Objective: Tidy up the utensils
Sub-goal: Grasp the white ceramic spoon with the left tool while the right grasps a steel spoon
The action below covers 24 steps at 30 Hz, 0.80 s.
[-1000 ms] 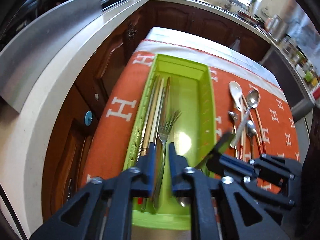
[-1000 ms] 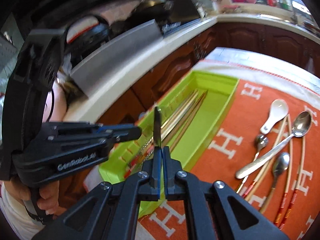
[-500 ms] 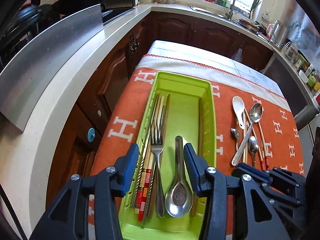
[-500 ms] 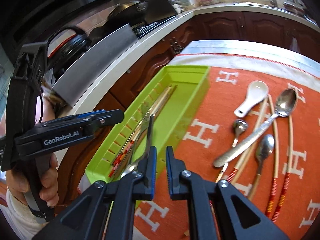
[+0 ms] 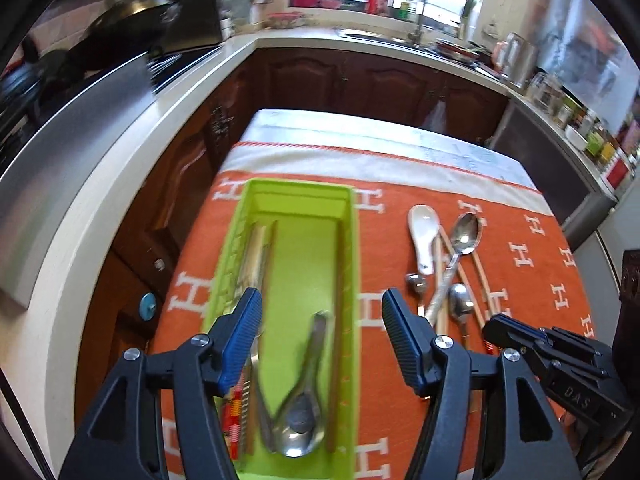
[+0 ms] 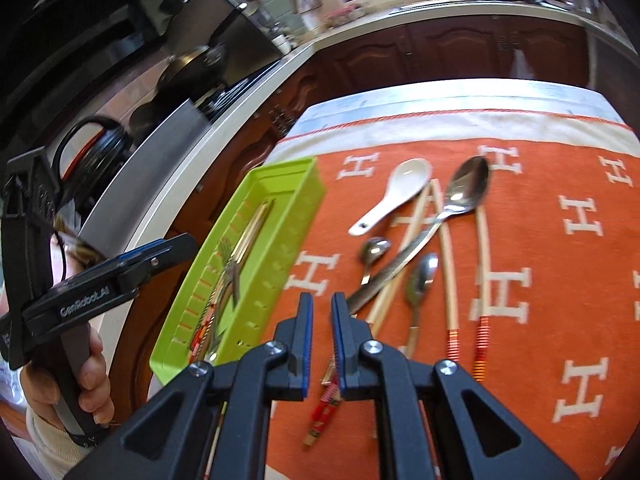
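Inside the green tray (image 5: 352,264), on the left part of the orange cloth (image 5: 532,280), a steel spoon (image 5: 300,408) lies bowl toward the camera, beside a fork (image 6: 231,270) and a bundle of chopsticks (image 5: 256,252) along the tray's left wall. Above it hangs the left gripper (image 5: 322,336), its jaws opening, wide apart and gripping nothing; the spoon lies below the gap, untouched by the blue pads (image 5: 244,332). To the right of the tray, loose on the cloth, are a white ceramic spoon (image 6: 394,192), a large steel spoon (image 6: 452,208) lying across pale chopsticks with red-banded ends (image 6: 450,280), and two small teaspoons (image 6: 420,280). The right gripper (image 6: 321,344) hovers over the near edge of this pile, its fingers (image 6: 306,340) almost closed with only a narrow slot between them and nothing in it; another red-banded chopstick end (image 6: 324,408) lies on the cloth just below them. A hand (image 6: 52,396) grips the left tool's handle at the left edge of the right-wrist view. Dark wooden cabinets (image 5: 360,80) and a pale countertop (image 5: 120,184) surround the table.
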Tool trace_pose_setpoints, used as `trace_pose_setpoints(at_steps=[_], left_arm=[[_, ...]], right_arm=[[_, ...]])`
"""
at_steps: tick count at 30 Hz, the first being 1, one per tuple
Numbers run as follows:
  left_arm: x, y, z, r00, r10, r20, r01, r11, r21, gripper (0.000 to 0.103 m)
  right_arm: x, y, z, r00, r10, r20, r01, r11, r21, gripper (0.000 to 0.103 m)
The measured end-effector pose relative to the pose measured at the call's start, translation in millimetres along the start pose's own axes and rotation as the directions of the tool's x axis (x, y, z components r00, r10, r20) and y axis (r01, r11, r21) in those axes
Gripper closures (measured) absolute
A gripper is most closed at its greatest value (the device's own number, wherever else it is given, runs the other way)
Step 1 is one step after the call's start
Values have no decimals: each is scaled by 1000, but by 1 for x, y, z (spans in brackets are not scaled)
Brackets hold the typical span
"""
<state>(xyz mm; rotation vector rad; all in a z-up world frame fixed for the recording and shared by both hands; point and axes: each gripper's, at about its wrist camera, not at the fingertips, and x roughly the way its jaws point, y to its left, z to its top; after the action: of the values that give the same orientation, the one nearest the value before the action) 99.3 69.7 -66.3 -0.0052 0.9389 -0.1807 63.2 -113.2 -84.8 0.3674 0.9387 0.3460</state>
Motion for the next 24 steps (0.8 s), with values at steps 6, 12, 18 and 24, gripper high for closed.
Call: trace_pose_setpoints(at_steps=[6, 12, 18, 24], left_arm=[[17, -34, 18, 997, -72, 1, 72, 996, 44, 43], [53, -53, 46, 980, -190, -60, 190, 982, -1, 48], [100, -71, 65, 964, -226, -144, 223, 974, -38, 56], [139, -82, 72, 947, -238, -214, 229, 971, -68, 57]], right_arm=[[-9, -26, 14, 999, -34, 30, 32, 998, 60, 94], [-5, -58, 38, 997, -68, 35, 63, 990, 129, 94], [14, -91, 56, 1000, -6, 9, 4, 973, 233, 94], [44, -112, 58, 997, 58, -45, -40, 943, 329, 94]])
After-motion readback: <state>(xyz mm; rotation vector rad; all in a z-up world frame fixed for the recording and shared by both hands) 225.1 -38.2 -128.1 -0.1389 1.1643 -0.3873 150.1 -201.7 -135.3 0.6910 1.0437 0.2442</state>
